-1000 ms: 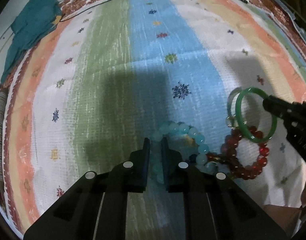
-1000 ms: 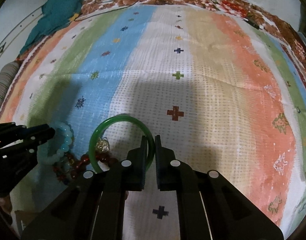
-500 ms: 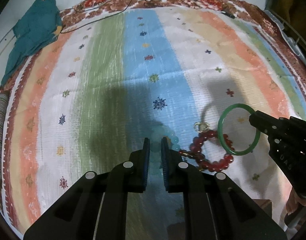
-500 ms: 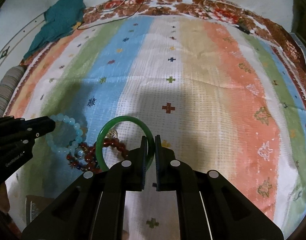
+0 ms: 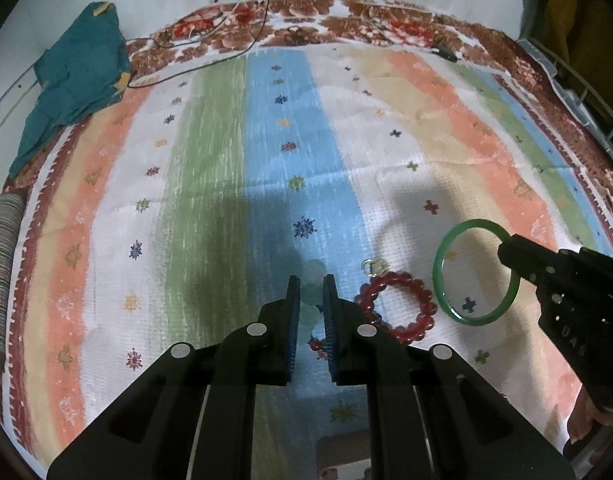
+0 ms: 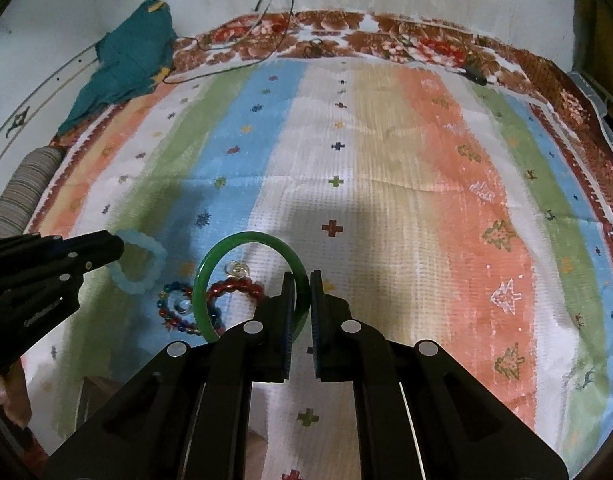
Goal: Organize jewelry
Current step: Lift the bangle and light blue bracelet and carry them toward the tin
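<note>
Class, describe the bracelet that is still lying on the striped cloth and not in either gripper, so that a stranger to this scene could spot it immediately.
Start from the big striped cloth and find its blue stripe. Near that stripe's edge, between the left gripper with its pale blue bead bracelet and the right gripper with its green bangle, lies the red bead bracelet. It alone is dark red and held by nothing.

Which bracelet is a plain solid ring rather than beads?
The green bangle, clamped in the right gripper. The pale blue bracelet and red bracelet are beaded.

Striped cloth (image 5: 386, 152) — teal fabric (image 5: 74, 80), black cable (image 5: 210, 64) at far edge.
</note>
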`<act>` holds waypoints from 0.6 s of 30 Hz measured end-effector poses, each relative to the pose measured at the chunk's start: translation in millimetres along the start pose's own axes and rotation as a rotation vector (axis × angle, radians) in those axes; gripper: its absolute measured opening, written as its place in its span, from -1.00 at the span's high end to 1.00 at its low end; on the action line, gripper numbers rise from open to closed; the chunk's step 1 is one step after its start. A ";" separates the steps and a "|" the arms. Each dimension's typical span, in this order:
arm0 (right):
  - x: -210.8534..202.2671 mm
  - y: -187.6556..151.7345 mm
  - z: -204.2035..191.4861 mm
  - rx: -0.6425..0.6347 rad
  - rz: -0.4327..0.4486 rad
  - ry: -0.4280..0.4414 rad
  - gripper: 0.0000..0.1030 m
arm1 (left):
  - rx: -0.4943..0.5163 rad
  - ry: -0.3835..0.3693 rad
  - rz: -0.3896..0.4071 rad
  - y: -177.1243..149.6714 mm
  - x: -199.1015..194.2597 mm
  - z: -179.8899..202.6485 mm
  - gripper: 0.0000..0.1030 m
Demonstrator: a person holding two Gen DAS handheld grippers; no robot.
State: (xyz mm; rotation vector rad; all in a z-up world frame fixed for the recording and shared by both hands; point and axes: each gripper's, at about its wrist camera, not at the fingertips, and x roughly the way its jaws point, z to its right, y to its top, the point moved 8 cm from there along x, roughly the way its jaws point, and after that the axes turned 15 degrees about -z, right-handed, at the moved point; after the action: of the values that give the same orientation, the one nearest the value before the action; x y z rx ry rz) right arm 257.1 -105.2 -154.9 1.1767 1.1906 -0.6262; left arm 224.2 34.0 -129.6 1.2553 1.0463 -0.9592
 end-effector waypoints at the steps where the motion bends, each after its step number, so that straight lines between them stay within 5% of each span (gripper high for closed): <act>1: -3.1 -0.2 -0.8 -0.001 0.006 0.000 0.83 | 0.000 -0.002 0.006 -0.4 -3.1 0.6 0.79; 18: -30.6 -18.5 -9.7 -0.014 0.061 -0.024 0.83 | 0.019 0.004 0.085 -16.8 -42.2 5.8 0.79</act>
State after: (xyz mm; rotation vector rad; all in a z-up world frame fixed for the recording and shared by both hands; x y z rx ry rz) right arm 227.8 -108.1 -132.5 1.1862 1.1328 -0.5831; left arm 197.5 26.7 -93.1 1.3079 0.9813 -0.9033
